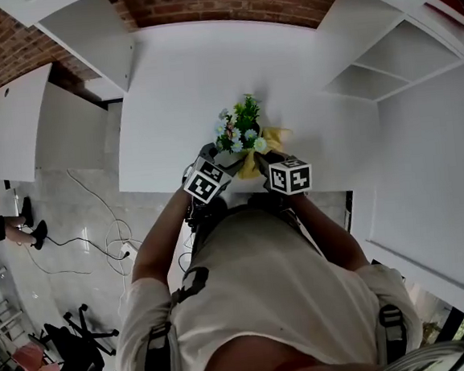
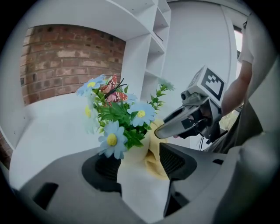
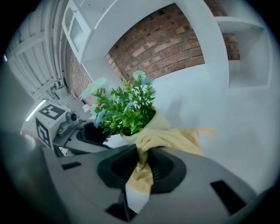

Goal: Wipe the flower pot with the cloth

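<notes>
Half the flower pot [image 3: 161,121] hides behind cloth [image 3: 175,139].

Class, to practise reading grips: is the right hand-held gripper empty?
No, the right hand-held gripper pinches the yellow cloth between its closed jaws.

The person wears a white short-sleeved T-shirt [image 1: 281,289] with dark harness straps [image 1: 191,285] over both shoulders. The left gripper [image 2: 140,164] and the right gripper [image 3: 140,168] have grey moulded bodies and black ribbed pads [image 2: 175,159]. Each carries a white cube [image 1: 289,176] printed with black square markers.
</notes>
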The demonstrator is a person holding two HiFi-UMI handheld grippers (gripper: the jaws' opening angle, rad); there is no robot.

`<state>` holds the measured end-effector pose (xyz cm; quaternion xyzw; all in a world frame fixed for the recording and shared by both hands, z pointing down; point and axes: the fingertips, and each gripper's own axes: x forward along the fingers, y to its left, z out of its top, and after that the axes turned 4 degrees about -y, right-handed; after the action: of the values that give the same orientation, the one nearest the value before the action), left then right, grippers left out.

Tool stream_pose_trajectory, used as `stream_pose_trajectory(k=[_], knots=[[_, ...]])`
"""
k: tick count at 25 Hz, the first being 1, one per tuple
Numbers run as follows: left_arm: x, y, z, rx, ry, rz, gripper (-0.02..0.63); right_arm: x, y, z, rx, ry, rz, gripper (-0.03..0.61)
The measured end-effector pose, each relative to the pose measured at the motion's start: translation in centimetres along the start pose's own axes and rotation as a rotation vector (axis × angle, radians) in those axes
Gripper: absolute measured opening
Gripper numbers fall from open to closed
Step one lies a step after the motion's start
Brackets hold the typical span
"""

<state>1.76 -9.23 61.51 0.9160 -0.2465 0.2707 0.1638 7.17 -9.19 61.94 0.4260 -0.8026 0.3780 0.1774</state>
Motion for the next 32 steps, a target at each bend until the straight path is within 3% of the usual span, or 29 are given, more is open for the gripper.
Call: stream_pose_trajectory(k=[6, 9, 14, 24, 32], knots=[[1.8, -2.3, 0.0, 0.027, -0.001, -0.037, 0.281, -1.1, -2.9, 0.9, 0.023, -0.029, -0.047, 0.075], [0.4, -0.1, -1.0, 0.010, 0.012, -0.001, 0.279, -0.6, -2.8, 1.4, 0.012, -0.026, -0.050, 0.075], [0.0, 3.1, -1.7, 0.078, 0.060, 0.047, 0.281, 0.3, -2.9, 2.1, -0.040, -0.001, -0.031, 0.075], [0.5, 2.2, 0.0, 0.001, 0.013, 0.053, 0.287, 0.7, -1.9, 3.5, -0.094, 0.016, -0.033, 0.075], [1.2, 0.4, -0.5, 0.011, -0.009, 0.023, 0.279, 0.8, -4.4, 4.3, -0.109, -0.006, -0.068, 0.077]])
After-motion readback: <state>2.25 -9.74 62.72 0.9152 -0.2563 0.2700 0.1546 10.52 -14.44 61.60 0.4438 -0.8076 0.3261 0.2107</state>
